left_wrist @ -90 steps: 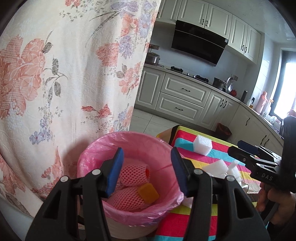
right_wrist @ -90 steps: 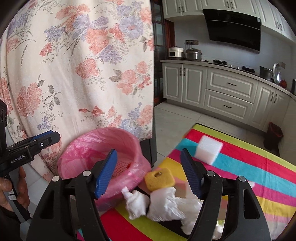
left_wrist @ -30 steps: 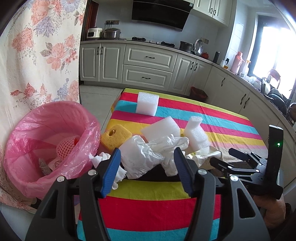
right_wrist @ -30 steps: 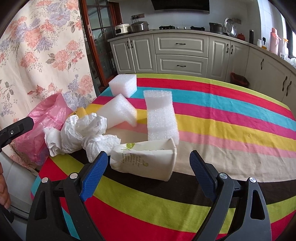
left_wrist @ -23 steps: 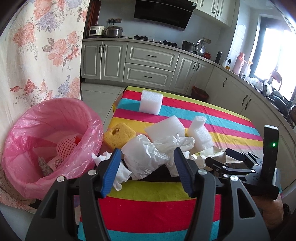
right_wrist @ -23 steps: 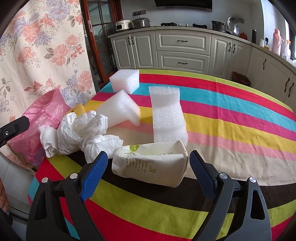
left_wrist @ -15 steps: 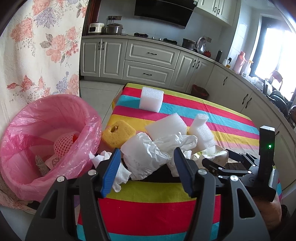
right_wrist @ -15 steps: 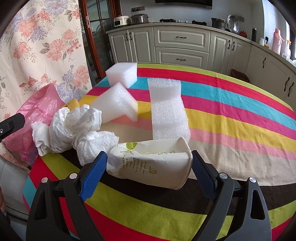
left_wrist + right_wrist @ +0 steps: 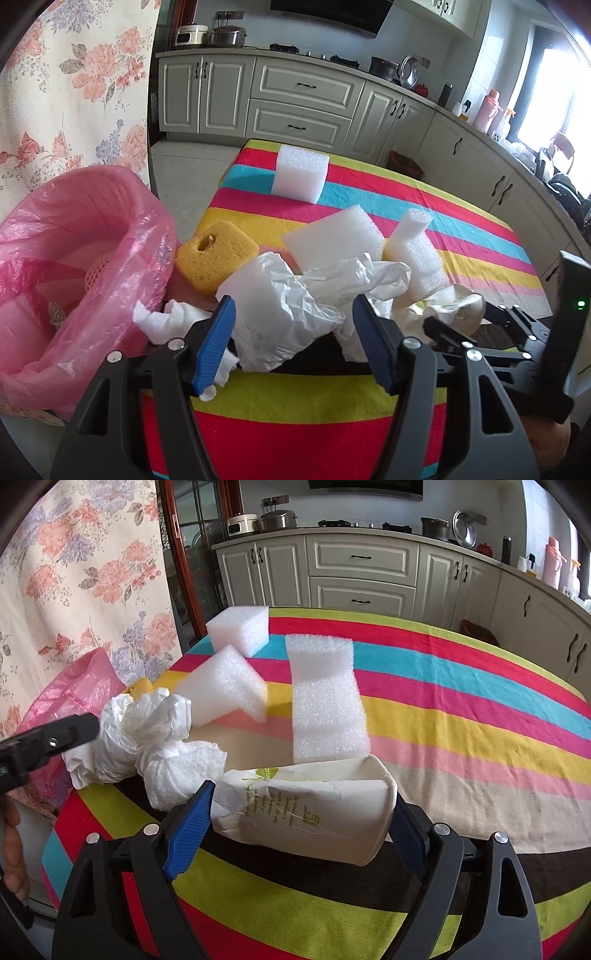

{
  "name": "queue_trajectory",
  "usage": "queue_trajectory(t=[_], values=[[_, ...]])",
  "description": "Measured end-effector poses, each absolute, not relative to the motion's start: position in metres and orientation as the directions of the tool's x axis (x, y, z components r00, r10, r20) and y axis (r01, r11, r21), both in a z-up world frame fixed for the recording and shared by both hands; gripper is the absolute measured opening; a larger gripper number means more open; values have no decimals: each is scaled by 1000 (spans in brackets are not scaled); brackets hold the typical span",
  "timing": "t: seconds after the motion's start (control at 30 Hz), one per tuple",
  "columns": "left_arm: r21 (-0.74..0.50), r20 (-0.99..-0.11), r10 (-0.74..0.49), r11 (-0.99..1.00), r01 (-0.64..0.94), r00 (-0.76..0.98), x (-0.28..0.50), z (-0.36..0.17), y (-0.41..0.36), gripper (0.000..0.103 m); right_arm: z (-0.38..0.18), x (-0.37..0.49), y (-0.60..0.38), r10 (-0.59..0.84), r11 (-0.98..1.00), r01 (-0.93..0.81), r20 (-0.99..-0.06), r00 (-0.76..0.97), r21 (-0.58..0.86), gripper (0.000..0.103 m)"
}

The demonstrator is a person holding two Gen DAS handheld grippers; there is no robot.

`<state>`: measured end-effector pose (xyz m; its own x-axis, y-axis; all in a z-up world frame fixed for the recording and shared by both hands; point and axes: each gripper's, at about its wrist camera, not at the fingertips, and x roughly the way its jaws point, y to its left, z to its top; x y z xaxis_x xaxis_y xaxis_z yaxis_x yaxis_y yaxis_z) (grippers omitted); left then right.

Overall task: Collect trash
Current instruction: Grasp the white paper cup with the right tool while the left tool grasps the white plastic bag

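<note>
Reaching step: left gripper [image 9: 293, 334] apart, just widened, around crumpled white plastic bag [image 9: 284, 314]; right gripper [image 9: 299, 827] apart, straddling crushed white paper cup [image 9: 306, 808]. Next: closing, then carrying to pink-lined bin [image 9: 74, 236].

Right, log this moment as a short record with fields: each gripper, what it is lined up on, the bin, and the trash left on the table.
left gripper: jaws apart and just opening wider, straddling the crumpled white plastic bag, pads not pressing
right gripper: jaws wide, flanking the crushed paper cup lying on its side; contact unclear
bin: pink-lined, off the table's left edge, already holds netting
still on table: yellow sponge, three white foam blocks, crumpled paper towel
tablecloth: striped
</note>
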<state>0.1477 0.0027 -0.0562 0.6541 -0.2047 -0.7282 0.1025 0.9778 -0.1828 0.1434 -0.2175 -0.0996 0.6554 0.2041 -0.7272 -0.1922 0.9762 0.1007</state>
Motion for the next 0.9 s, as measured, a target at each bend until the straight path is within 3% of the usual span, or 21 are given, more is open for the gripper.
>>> queue_trajectory(t=[0.33,0.57,0.9], values=[[-121,-798,-133,991,61,588,168,-83,-9,62,-74,135,-250,207,978,-156,-679,705,136,82],[-94,-811,-117,993,69,573,167,-84,-10,28,-66,130,-256,209,978,-151,-662,719,145,82],[-137,-760,-151,988,71,632,149,-55,1,24,-53,119,-256,207,978,-154,-641,739,138,82]])
